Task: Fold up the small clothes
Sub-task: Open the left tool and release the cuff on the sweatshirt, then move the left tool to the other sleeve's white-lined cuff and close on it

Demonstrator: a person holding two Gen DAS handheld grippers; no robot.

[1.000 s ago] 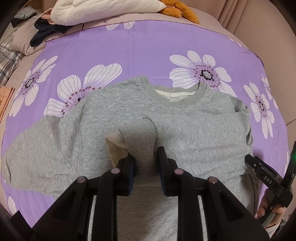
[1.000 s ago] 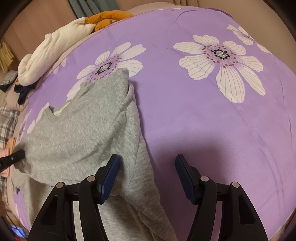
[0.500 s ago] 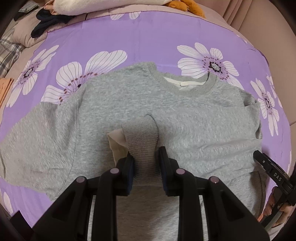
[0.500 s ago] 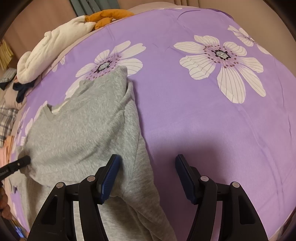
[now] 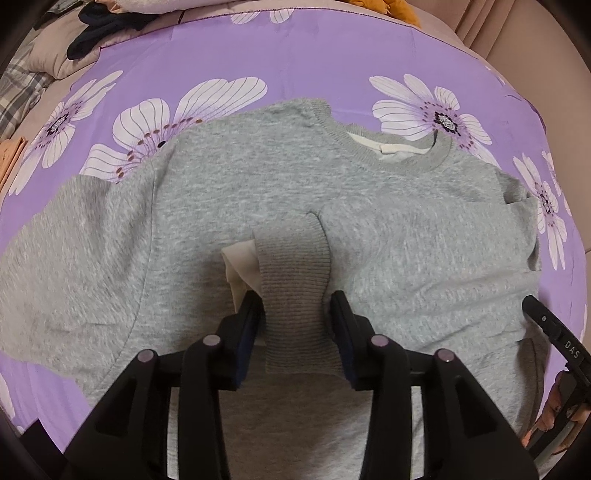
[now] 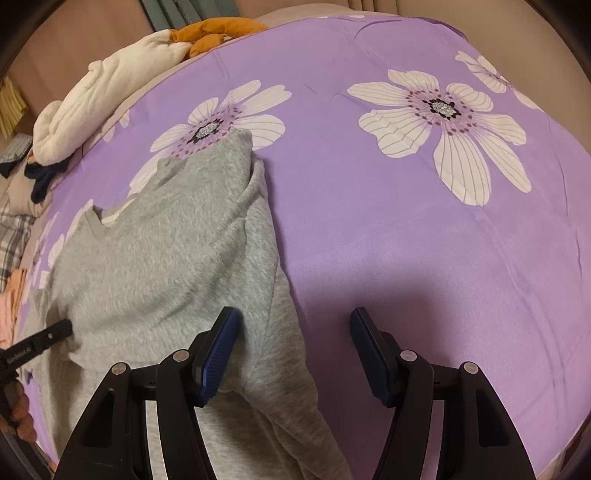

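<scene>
A grey sweatshirt (image 5: pixel 258 192) lies flat on the purple flowered bedspread (image 5: pixel 325 62), collar away from me. Its right sleeve is folded across the chest. My left gripper (image 5: pixel 295 314) is shut on that sleeve's ribbed cuff (image 5: pixel 291 273), held over the middle of the body. The sweatshirt's right edge shows in the right wrist view (image 6: pixel 166 258). My right gripper (image 6: pixel 293 336) is open and empty, its left finger (image 6: pixel 218 350) over the sweatshirt's folded side and its right finger over bare bedspread (image 6: pixel 406 258). Its tip also shows in the left wrist view (image 5: pixel 550 325).
A cream blanket (image 6: pixel 103 99) and an orange cloth (image 6: pixel 218 31) are piled at the far edge of the bed. Dark clothes (image 5: pixel 103 26) and a plaid fabric (image 5: pixel 18 88) lie at the far left. The left gripper's tip (image 6: pixel 44 341) shows in the right wrist view.
My left gripper has moved forward a little over the sweatshirt with the cuff, so the collar sits lower in its view. The right gripper has barely moved.
</scene>
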